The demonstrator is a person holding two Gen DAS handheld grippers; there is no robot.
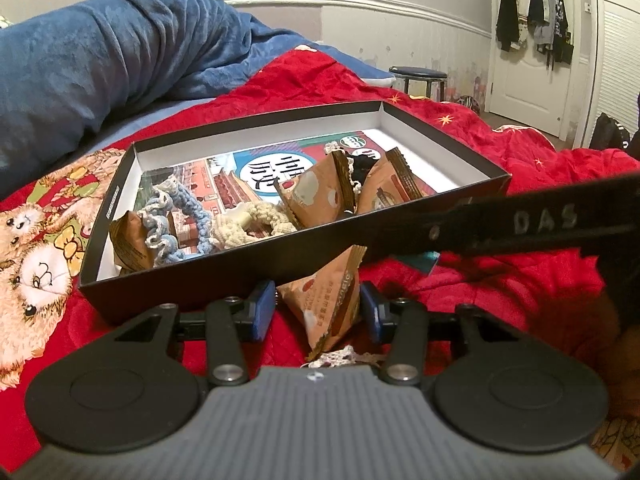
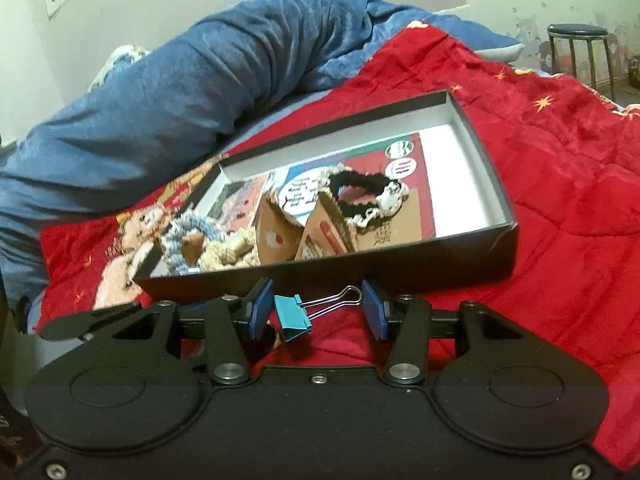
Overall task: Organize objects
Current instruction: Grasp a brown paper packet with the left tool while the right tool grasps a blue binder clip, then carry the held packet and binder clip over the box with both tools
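A black cardboard box [image 1: 248, 280] with white inner walls lies on a red quilt and holds orange snack packets [image 1: 316, 196], crocheted scrunchies [image 1: 168, 220] and a printed card. It also shows in the right wrist view [image 2: 360, 268]. My left gripper [image 1: 318, 308] is open around another orange snack packet [image 1: 328, 304] lying on the quilt in front of the box. A cream crocheted piece [image 1: 340, 359] lies under that packet. My right gripper [image 2: 318, 310] is open around a blue binder clip [image 2: 294, 316] on the quilt; its pads stand apart from the clip.
The red quilt [image 2: 560, 184] covers the bed. A blue blanket [image 1: 100, 56] is heaped behind the box. The other gripper's black body [image 1: 520, 224] crosses the right of the left wrist view. A stool [image 1: 418, 76] and a door [image 1: 532, 60] stand beyond the bed.
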